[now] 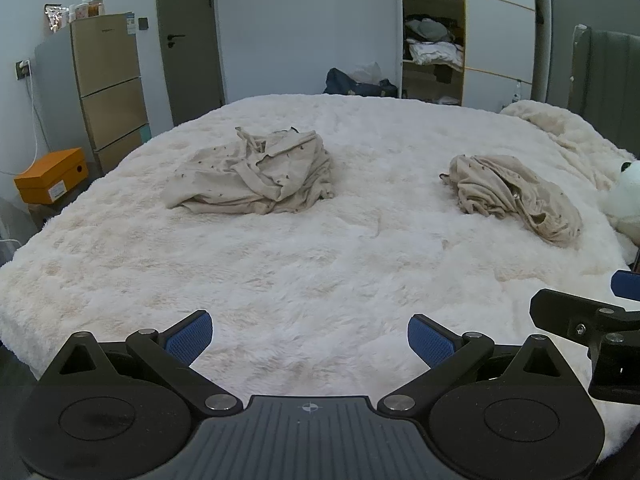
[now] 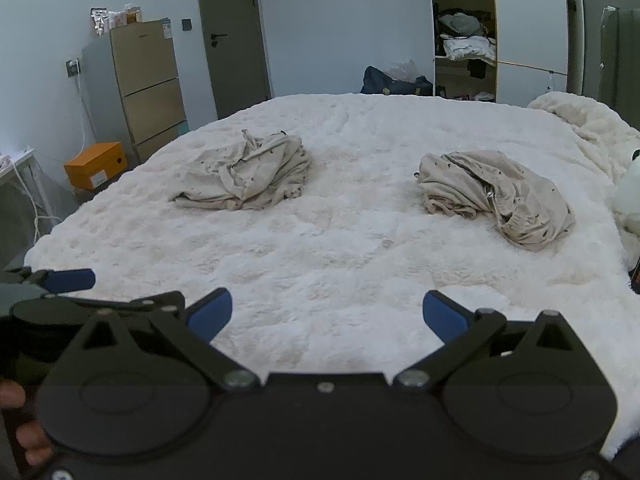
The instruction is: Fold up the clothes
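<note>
Both claws, left gripper (image 1: pixel 310 338) and right gripper (image 2: pixel 327 314), hang spread and empty, likely because the heap (image 1: pixel 256 174) at 11 o'clock and the pile (image 1: pixel 516 196) at 2 o'clock lie well apart, unfolded on the bed (image 1: pixel 320 264).

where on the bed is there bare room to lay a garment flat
Bare: the wide strip of white blanket between both open grippers and the two crumpled garments, plus the gap between them. Crowded: the right edge, by the bunched throw and plush toy.

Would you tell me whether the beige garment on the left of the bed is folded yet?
Not folded: the left garment lies crumpled in a loose heap on the bed, untouched.
</note>
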`<act>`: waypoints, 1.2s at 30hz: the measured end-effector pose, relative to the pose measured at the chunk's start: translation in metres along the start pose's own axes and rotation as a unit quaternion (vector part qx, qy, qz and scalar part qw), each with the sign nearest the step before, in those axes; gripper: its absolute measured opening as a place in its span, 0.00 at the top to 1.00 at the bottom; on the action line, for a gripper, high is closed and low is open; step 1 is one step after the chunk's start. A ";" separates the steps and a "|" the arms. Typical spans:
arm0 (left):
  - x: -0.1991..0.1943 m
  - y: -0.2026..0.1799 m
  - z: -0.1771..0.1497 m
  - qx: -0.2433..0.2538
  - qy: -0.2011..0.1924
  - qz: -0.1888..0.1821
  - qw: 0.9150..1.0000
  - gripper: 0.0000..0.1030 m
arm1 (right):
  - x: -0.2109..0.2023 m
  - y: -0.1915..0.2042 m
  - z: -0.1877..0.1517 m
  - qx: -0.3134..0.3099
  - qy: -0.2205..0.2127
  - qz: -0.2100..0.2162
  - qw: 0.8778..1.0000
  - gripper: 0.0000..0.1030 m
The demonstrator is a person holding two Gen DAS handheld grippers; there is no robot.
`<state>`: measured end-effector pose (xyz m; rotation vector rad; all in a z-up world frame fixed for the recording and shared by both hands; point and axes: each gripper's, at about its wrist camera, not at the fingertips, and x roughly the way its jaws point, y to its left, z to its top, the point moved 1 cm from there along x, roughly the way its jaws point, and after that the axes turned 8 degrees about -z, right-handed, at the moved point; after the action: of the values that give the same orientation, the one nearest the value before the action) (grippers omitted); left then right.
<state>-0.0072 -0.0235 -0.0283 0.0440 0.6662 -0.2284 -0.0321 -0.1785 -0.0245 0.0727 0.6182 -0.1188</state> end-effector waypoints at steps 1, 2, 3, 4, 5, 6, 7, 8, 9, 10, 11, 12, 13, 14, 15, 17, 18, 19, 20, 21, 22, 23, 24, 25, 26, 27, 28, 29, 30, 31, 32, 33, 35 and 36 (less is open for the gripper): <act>0.000 0.000 0.000 0.000 0.000 0.000 1.000 0.00 | 0.000 0.000 0.000 -0.001 0.000 0.000 1.000 0.00; 0.000 0.000 0.000 0.000 0.000 0.000 1.000 0.00 | 0.000 0.001 0.000 -0.001 -0.001 0.000 1.000 0.00; 0.000 0.000 0.000 0.001 0.000 0.000 1.000 0.00 | 0.000 0.001 0.000 -0.001 0.000 0.000 1.000 0.00; 0.000 0.000 0.000 0.001 0.000 0.000 1.000 0.00 | 0.000 0.001 -0.001 -0.001 0.000 0.000 1.000 0.00; 0.000 0.000 0.000 0.001 0.000 0.000 1.000 0.00 | 0.000 0.001 -0.001 -0.001 0.001 0.000 1.000 0.00; 0.000 0.000 0.000 0.001 0.000 -0.001 1.000 0.00 | 0.001 0.001 -0.001 -0.002 0.001 0.000 1.000 0.00; -0.001 0.000 0.000 0.002 0.000 -0.001 1.000 0.00 | 0.001 0.001 -0.001 -0.002 0.001 -0.001 1.000 0.00; -0.001 -0.001 0.000 0.002 0.000 -0.001 1.000 0.00 | 0.001 0.001 -0.001 -0.002 0.002 0.000 1.000 0.00; -0.001 -0.001 0.000 0.002 0.000 -0.001 1.000 0.00 | 0.001 0.001 -0.001 -0.002 0.002 0.000 1.000 0.00; -0.001 -0.001 0.000 0.003 0.000 -0.001 1.000 0.00 | 0.001 0.001 -0.001 -0.002 0.002 0.001 1.000 0.00; -0.001 -0.001 0.000 0.003 -0.001 -0.002 1.000 0.00 | 0.001 0.002 -0.001 -0.002 0.002 0.002 1.000 0.00; -0.002 -0.001 0.000 0.003 -0.001 -0.002 1.000 0.00 | 0.001 0.002 -0.001 -0.001 0.002 0.002 1.000 0.00; -0.002 -0.001 -0.001 0.002 -0.001 -0.003 1.000 0.00 | 0.001 0.002 -0.001 0.000 0.002 0.004 1.000 0.00; -0.002 -0.001 0.000 0.002 -0.001 -0.003 1.000 0.00 | 0.000 0.002 -0.001 0.000 0.002 0.005 1.000 0.00; -0.002 -0.001 0.000 0.002 0.000 -0.003 1.000 0.00 | 0.000 0.002 -0.001 0.001 0.002 0.006 1.000 0.00; -0.002 -0.001 0.000 0.003 0.000 -0.003 1.000 0.00 | 0.001 0.002 -0.001 0.000 0.003 0.006 1.000 0.00; -0.002 -0.001 0.000 0.003 0.000 -0.003 1.000 0.00 | 0.001 0.003 -0.001 0.000 0.003 0.006 1.000 0.00; -0.002 0.000 0.000 0.003 0.000 -0.003 1.000 0.00 | 0.002 0.003 -0.002 0.000 0.004 0.006 1.000 0.00; -0.003 0.000 0.000 0.003 0.000 -0.004 1.000 0.00 | 0.002 0.003 -0.002 -0.001 0.005 0.006 1.000 0.00; -0.003 0.000 0.000 0.003 0.000 -0.004 1.000 0.00 | 0.002 0.003 -0.003 0.000 0.006 0.006 1.000 0.00; -0.004 0.000 0.000 0.003 0.001 -0.004 1.000 0.00 | 0.003 0.004 -0.003 -0.001 0.006 0.007 1.000 0.00; -0.004 0.000 0.000 0.003 0.001 -0.004 1.000 0.00 | 0.003 0.004 -0.003 -0.001 0.007 0.007 1.000 0.00; -0.004 0.000 0.000 0.003 0.001 -0.004 1.000 0.00 | 0.003 0.004 -0.003 0.000 0.007 0.007 1.000 0.00; -0.004 0.000 0.000 0.003 0.001 -0.004 1.000 0.00 | 0.002 0.004 -0.003 0.000 0.006 0.007 1.000 0.00; -0.004 -0.001 0.000 0.003 0.001 -0.004 1.000 0.00 | 0.002 0.004 -0.003 0.000 0.006 0.007 1.000 0.00; -0.004 -0.001 0.000 0.003 0.001 -0.003 1.000 0.00 | 0.002 0.004 -0.002 0.000 0.006 0.008 1.000 0.00; -0.004 -0.001 0.000 0.003 0.001 -0.003 1.000 0.00 | 0.002 0.004 -0.002 0.001 0.005 0.008 1.000 0.00; -0.004 -0.001 0.000 0.003 0.001 -0.003 1.000 0.00 | 0.002 0.004 -0.002 0.001 0.005 0.008 1.000 0.00; -0.005 -0.001 0.000 0.003 0.001 -0.003 1.000 0.00 | 0.002 0.004 -0.003 0.001 0.006 0.008 1.000 0.00; -0.005 -0.001 0.000 0.004 0.002 -0.003 1.000 0.00 | 0.002 0.004 -0.003 0.001 0.006 0.008 1.000 0.00; -0.005 -0.002 0.000 0.004 0.002 -0.002 1.000 0.00 | 0.002 0.004 -0.004 0.002 0.007 0.009 1.000 0.00; -0.005 -0.002 0.000 0.005 0.002 -0.002 1.000 0.00 | 0.002 0.004 -0.004 0.002 0.007 0.009 1.000 0.00; -0.004 -0.002 0.000 0.005 0.002 -0.001 1.000 0.00 | 0.003 0.005 -0.004 0.002 0.008 0.010 1.000 0.00; -0.004 -0.002 0.000 0.005 0.002 -0.001 1.000 0.00 | 0.003 0.005 -0.004 0.001 0.008 0.010 1.000 0.00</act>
<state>-0.0110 -0.0251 -0.0258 0.0536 0.6695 -0.2333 -0.0315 -0.1733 -0.0294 0.0827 0.6340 -0.1002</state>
